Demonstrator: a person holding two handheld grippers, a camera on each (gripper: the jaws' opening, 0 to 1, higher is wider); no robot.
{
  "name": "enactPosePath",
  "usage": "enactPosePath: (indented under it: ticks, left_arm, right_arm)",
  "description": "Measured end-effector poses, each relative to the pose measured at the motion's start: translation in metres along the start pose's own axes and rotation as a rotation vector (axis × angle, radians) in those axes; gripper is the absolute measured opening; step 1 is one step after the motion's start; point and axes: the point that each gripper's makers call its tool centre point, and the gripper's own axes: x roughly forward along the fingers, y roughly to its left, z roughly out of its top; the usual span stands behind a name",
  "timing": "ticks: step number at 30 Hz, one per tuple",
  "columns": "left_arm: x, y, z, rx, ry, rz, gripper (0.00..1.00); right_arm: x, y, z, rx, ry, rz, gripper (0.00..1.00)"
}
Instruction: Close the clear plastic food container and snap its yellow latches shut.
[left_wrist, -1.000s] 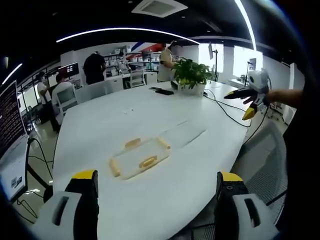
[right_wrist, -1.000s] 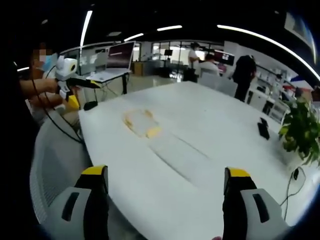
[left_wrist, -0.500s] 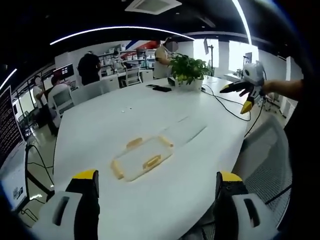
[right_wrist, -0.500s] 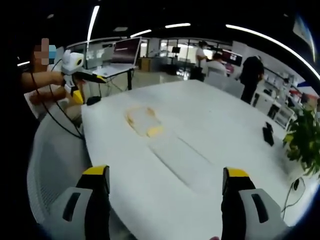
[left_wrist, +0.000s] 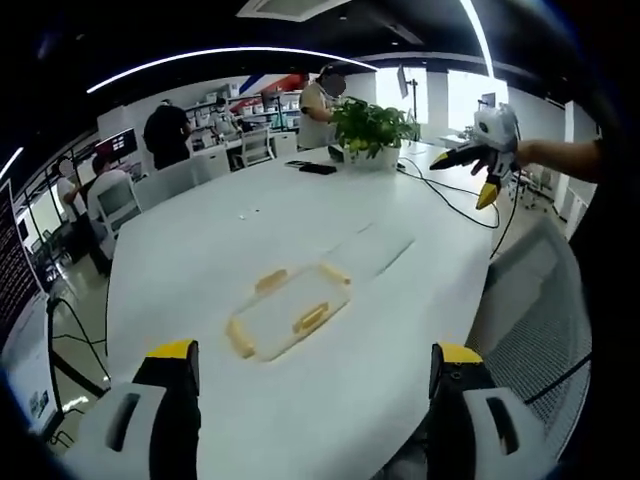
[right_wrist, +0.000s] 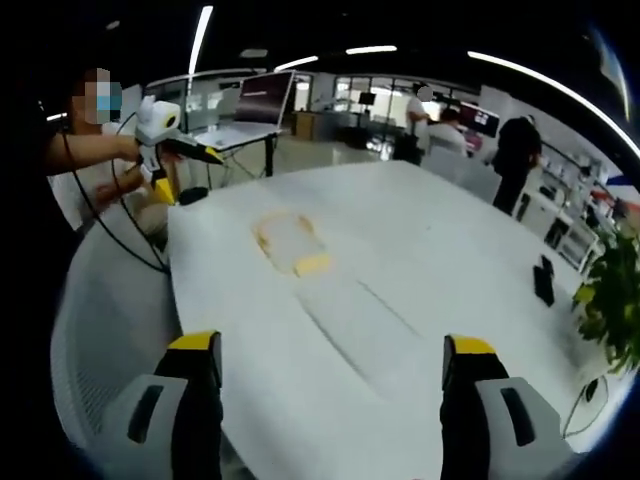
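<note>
A clear plastic container (left_wrist: 288, 312) with yellow latches lies uncovered on the white table (left_wrist: 200, 250). Its clear lid (left_wrist: 375, 250) lies flat just beyond it, toward the plant. My left gripper (left_wrist: 313, 352) hangs open well short of the container, with nothing between its jaws. The right gripper (left_wrist: 460, 182) is held in the air off the table's right edge, jaws apart. In the right gripper view the container (right_wrist: 290, 240) lies far ahead and the lid (right_wrist: 355, 315) nearer. My right gripper (right_wrist: 330, 345) is open and empty, and the left gripper (right_wrist: 190, 175) is held up at the far left.
A potted plant (left_wrist: 370, 125), a dark phone (left_wrist: 320, 168) and a black cable (left_wrist: 450, 215) occupy the far end of the table. A mesh chair (left_wrist: 535, 320) stands at the right edge. Several people and office chairs are behind the table. A laptop (right_wrist: 250, 110) sits on a far desk.
Both views have shifted slightly with the hands. The container and lid lie where they were. Both grippers stay open and away from the container.
</note>
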Motion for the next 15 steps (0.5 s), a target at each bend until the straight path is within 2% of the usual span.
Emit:
enactPosePath:
  ticks: [15]
  left_arm:
    - [0.011, 0.012, -0.003, 0.048, 0.034, -0.036, 0.91]
  right_arm:
    - [0.015, 0.000, 0.006, -0.044, 0.018, 0.057, 0.87]
